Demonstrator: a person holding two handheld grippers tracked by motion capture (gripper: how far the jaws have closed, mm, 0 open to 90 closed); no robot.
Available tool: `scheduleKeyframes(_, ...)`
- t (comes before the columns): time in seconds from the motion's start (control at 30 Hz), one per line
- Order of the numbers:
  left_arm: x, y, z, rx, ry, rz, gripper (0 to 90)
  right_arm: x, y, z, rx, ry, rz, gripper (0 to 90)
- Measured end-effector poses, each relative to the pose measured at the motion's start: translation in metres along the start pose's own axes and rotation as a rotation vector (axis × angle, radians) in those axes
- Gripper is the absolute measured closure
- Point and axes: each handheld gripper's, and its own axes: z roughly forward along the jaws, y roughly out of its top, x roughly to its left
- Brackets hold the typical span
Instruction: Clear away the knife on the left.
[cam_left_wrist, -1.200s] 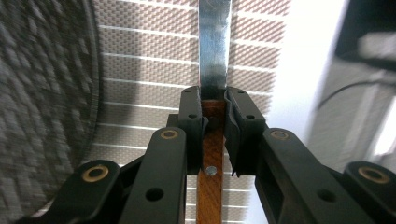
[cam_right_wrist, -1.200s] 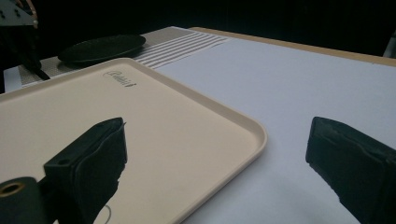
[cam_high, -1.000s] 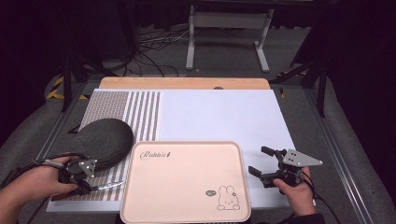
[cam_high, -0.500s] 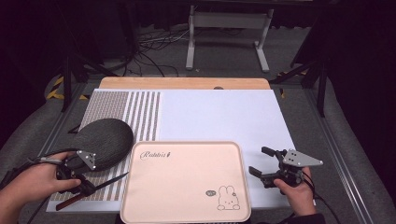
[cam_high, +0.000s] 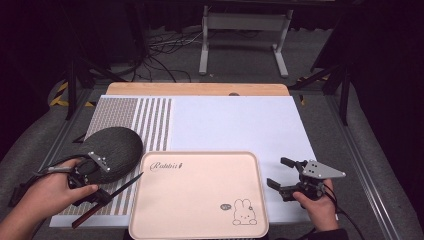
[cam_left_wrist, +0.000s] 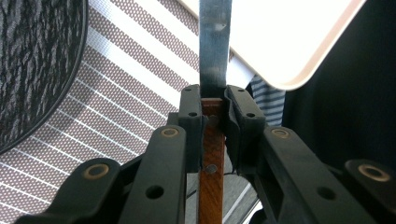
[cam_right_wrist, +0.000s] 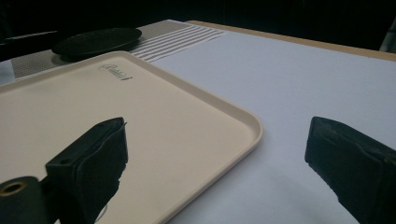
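I have one knife (cam_high: 107, 196) clamped in my left gripper (cam_high: 100, 196), at the near left corner of the worktop (cam_high: 235, 125). In the left gripper view the two black jaws press on the brown wooden handle (cam_left_wrist: 211, 172) just below where the steel blade (cam_left_wrist: 215, 42) starts, and the blade runs straight out ahead of them. From above, the knife lies slanted, its handle end toward the worktop's near edge and its tip reaching the left rim of the tray (cam_high: 200, 195). My left hand (cam_high: 42, 192) wraps the gripper's body from the left.

There is one tray, pale pink with a rabbit drawn near its right near corner, lying flat at the middle of the worktop's near edge. Nothing lies in it.

My right gripper (cam_high: 283, 175) sits at the near right, just beside the tray's right rim, held in my right hand (cam_high: 317, 205). Its two jaws stand wide apart with nothing between them; in the right gripper view one jaw hangs over the tray's edge and the other over the white sheet.

Farther along the left side lies one dark grey round mat (cam_high: 112, 150) on the single striped placemat (cam_high: 142, 120), close behind my left gripper. The rest of the worktop is covered by one white sheet (cam_high: 235, 125), with a strip of bare wood (cam_high: 197, 89) along the far edge.
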Motion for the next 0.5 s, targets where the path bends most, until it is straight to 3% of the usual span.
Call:
scheduleKeyframes(0.2, -0.007, 0.006, 0.002, -0.058, -0.01, -0.076, 78.0, 0.0, 0.0, 0.0, -0.001, -0.001, 0.0, 6.6)
scheduleKeyframes(0.5, -0.021, 0.022, 0.008, -0.075, -0.022, -0.084, 78.0, -0.001, 0.0, -0.001, -0.001, -0.003, 0.002, 6.6)
